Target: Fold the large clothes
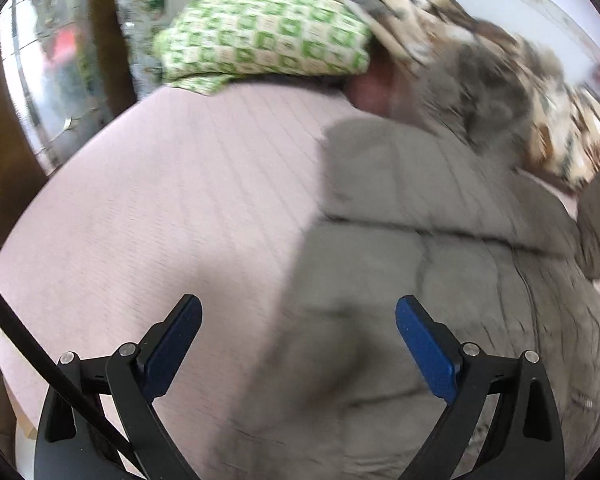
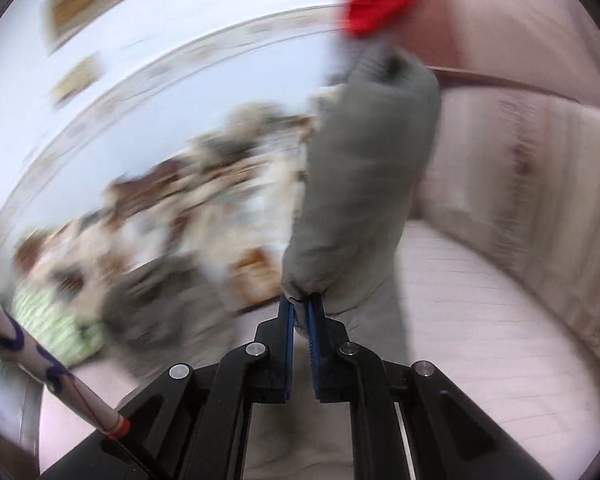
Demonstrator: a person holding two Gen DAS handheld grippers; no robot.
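Blue pads of the right gripper [image 2: 299,312] sit nearly together, pinching a fold of the grey jacket [image 2: 364,184], and the pinched part rises straight ahead of the fingers as a long padded tube, probably a sleeve, lifted off the bed [image 2: 500,320]. Its far end is smeared by blur where it meets a red thing [image 2: 380,4] near the top edge; what that red thing is cannot be told. From the left wrist view, the rest of the jacket [image 1: 420,280] lies spread on the bed's right half, quilted and puffy, running under the right finger and out past the lower edge. Over it the left gripper [image 1: 299,344] hangs with its jaws wide and nothing between them, its left pad above the bare pink sheet [image 1: 160,220] and its right pad above the jacket. At the bed's far edge lie a green checked pillow [image 1: 260,40] and a crumpled brown and cream quilt [image 1: 500,80], the quilt partly over the pillow and touching the jacket's far end. Both views are motion-blurred, the right one heavily, so the quilt's pattern and the wall frames there are hard to make out.
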